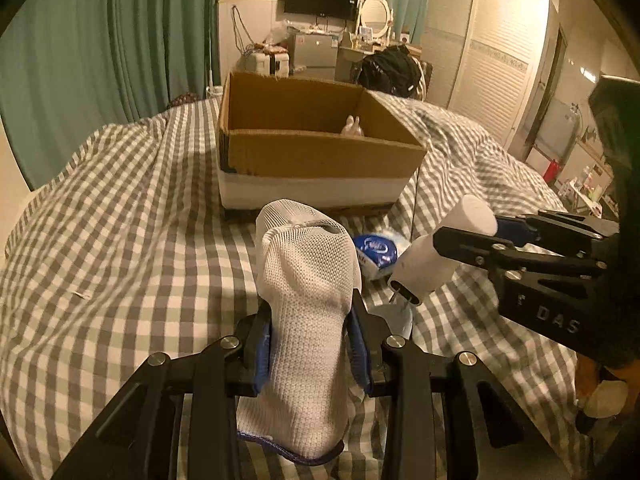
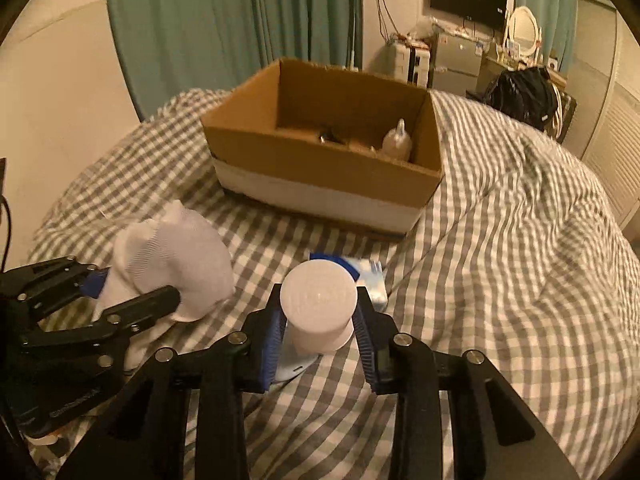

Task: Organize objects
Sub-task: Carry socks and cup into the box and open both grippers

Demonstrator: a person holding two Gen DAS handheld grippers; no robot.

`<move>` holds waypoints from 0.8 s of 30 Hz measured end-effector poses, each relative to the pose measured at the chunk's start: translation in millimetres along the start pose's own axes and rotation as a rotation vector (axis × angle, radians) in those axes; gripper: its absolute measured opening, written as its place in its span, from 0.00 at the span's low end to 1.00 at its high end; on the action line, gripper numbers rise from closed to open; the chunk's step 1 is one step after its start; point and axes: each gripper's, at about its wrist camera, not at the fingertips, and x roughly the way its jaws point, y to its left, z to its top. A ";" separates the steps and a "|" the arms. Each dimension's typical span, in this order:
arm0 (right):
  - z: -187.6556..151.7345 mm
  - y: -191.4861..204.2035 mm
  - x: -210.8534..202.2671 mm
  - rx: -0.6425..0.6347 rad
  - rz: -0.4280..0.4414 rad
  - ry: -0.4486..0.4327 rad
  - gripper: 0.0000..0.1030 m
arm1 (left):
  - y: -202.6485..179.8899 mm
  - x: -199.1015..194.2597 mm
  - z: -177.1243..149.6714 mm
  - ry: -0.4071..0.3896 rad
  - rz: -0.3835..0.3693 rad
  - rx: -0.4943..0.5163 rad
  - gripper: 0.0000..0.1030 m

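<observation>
My left gripper (image 1: 310, 324) is shut on a white mesh sock (image 1: 306, 292) and holds it above the checked bedspread; it also shows in the right wrist view (image 2: 136, 284) with the sock (image 2: 180, 256). My right gripper (image 2: 318, 320) is shut on a white cylindrical bottle (image 2: 318, 300), seen end-on; in the left wrist view the right gripper (image 1: 468, 228) holds this bottle (image 1: 436, 256) tilted. An open cardboard box (image 1: 320, 156) stands ahead on the bed, and it shows in the right wrist view too (image 2: 320, 176), with a small bottle (image 2: 396, 142) and a dark item inside.
A blue and white packet (image 1: 378, 254) lies on the bedspread (image 1: 120, 240) between the grippers and the box, also in the right wrist view (image 2: 366, 276). A small white item (image 2: 292, 364) lies under the right gripper. Green curtains, a wardrobe and cluttered furniture stand beyond the bed.
</observation>
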 end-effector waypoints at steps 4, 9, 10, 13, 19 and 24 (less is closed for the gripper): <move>2.4 5.5 -21.9 -0.015 0.008 -0.044 0.31 | 2.2 -12.3 7.0 -0.041 0.017 0.000 0.33; 7.7 15.6 -48.9 -0.054 0.027 -0.105 0.31 | 8.9 -25.8 19.8 -0.085 0.035 -0.001 0.33; 10.5 17.9 -54.6 -0.064 0.026 -0.120 0.31 | 10.5 -29.0 24.1 -0.098 0.038 -0.004 0.33; 19.9 20.7 -64.9 -0.086 0.035 -0.146 0.31 | 15.4 -38.3 38.2 -0.134 0.039 -0.008 0.33; 52.1 16.7 -81.7 -0.105 0.043 -0.206 0.31 | 21.2 -47.5 76.6 -0.198 0.047 0.007 0.33; 86.8 6.5 -93.3 -0.090 0.061 -0.266 0.31 | 21.0 -44.6 109.7 -0.233 0.038 0.027 0.33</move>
